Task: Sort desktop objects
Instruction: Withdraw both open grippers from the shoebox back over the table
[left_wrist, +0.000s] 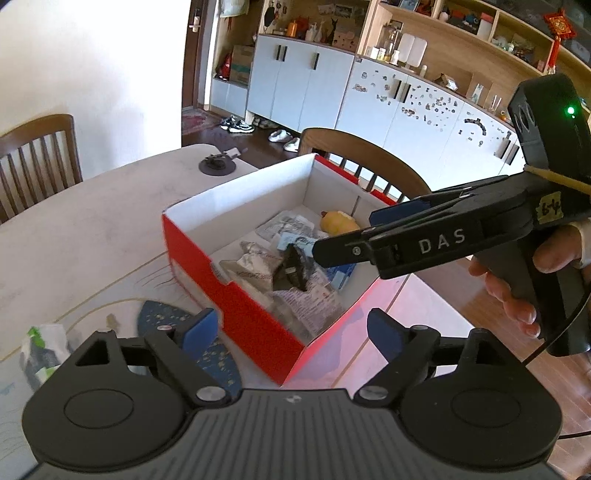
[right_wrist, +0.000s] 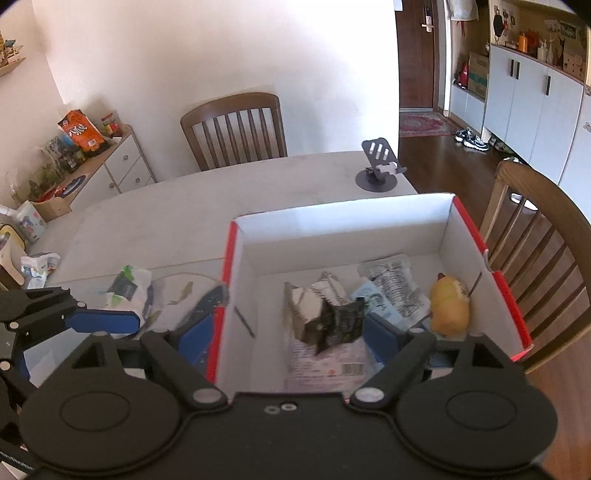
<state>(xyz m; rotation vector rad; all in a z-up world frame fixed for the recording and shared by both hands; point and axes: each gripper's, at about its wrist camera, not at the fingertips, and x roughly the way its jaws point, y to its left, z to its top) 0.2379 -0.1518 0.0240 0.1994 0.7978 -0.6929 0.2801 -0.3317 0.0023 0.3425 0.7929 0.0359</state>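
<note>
Packet (right_wrist: 127, 291), green and white, is seen on the table left of the red box (left_wrist: 258, 325), just ahead-left of the spread, empty left gripper (left_wrist: 291, 328); the right gripper (right_wrist: 288, 339), spread and empty, is held over the box, farther off.

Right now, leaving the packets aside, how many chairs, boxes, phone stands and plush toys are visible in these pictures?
Chairs: 2
Red box: 1
Phone stand: 1
Yellow plush toy: 1
Total: 5
</note>
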